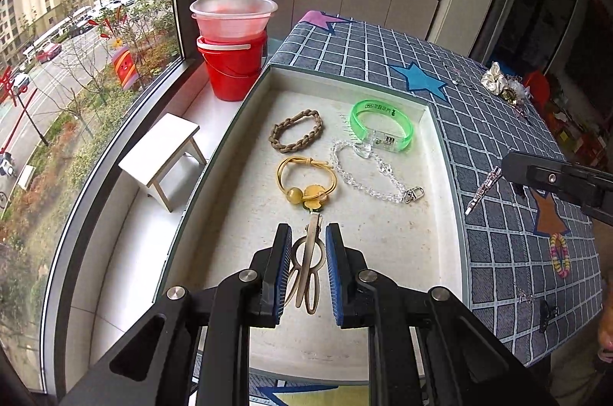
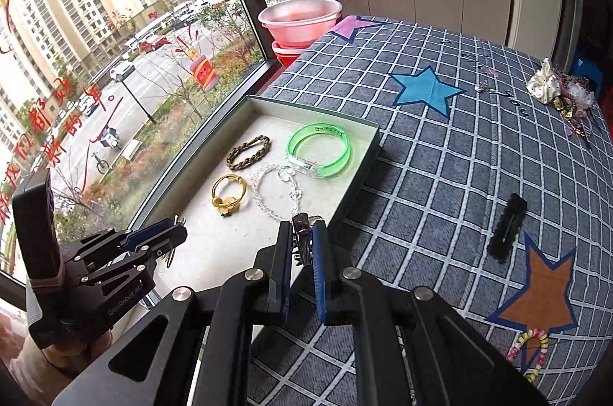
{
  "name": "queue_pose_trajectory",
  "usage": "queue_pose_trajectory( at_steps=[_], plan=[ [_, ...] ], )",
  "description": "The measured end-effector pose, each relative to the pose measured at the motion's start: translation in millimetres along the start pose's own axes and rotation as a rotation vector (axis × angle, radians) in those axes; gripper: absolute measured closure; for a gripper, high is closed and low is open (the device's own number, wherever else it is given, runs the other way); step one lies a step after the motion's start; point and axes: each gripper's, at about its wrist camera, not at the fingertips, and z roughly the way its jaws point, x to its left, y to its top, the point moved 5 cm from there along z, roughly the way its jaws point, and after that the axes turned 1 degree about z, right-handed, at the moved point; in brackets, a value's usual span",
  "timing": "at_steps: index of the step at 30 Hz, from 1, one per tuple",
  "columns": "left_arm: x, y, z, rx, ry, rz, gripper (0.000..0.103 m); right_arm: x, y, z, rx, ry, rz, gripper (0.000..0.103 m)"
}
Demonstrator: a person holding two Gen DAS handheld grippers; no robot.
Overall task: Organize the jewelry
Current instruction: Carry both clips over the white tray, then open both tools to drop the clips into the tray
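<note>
A shallow white tray (image 1: 383, 252) holds a brown braided band (image 1: 295, 135), a green bangle (image 1: 382, 125), a clear bead chain (image 1: 367, 172) and a yellow bead bracelet (image 1: 306, 184). My left gripper (image 1: 306, 233) is over the tray, jaws apart around a beige hair clip (image 1: 308, 264) that lies between them. My right gripper (image 2: 302, 233) is shut on a dark sparkly hair clip (image 2: 302, 237) at the tray's right rim (image 2: 356, 191); it shows in the left wrist view (image 1: 482, 191).
On the checked tablecloth lie a black hair clip (image 2: 507, 231), a pastel bead bracelet (image 2: 530, 352) and a pile of scrunchies (image 2: 555, 90) at the far right. A red bucket (image 1: 231, 69) with a clear bowl and a white stool (image 1: 163, 161) stand by the window.
</note>
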Motion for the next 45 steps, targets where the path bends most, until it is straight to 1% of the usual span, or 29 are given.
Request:
queue_pose_trajectory(
  at_steps=[4, 12, 20, 25, 32, 37, 41, 45],
  plan=[
    [9.1, -0.5, 8.1, 0.016, 0.004, -0.010, 0.077, 13.1, 7.3, 20.6, 0.033, 0.022, -0.011, 0.092],
    [18.3, 0.4, 29.7, 0.059, 0.020, -0.021, 0.077, 27.2, 17.2, 65.7, 0.106, 0.050, -0.011, 0.092],
    [20.1, -0.2, 44.6, 0.095, 0.041, -0.014, 0.077, 24.2, 31.8, 100.6, 0.143, 0.051, 0.015, 0.092],
    [20.9, -0.6, 46.6, 0.102, 0.061, -0.006, 0.077, 16.5, 32.6, 117.3, 0.170, 0.054, 0.053, 0.092],
    [18.2, -0.8, 49.7, 0.108, 0.101, 0.019, 0.077, 6.8, 23.3, 129.5, 0.191, 0.049, 0.084, 0.092],
    [15.0, 1.4, 51.4, 0.110, 0.131, 0.036, 0.077, 3.9, 19.9, 132.6, 0.201, 0.067, 0.105, 0.091],
    [12.3, 2.6, 51.2, 0.119, 0.155, 0.044, 0.077, 2.8, 17.5, 127.2, 0.208, 0.082, 0.111, 0.091],
    [11.1, 3.3, 49.6, 0.124, 0.162, 0.041, 0.077, -0.7, 17.6, 112.6, 0.177, 0.116, 0.131, 0.088]
  ],
)
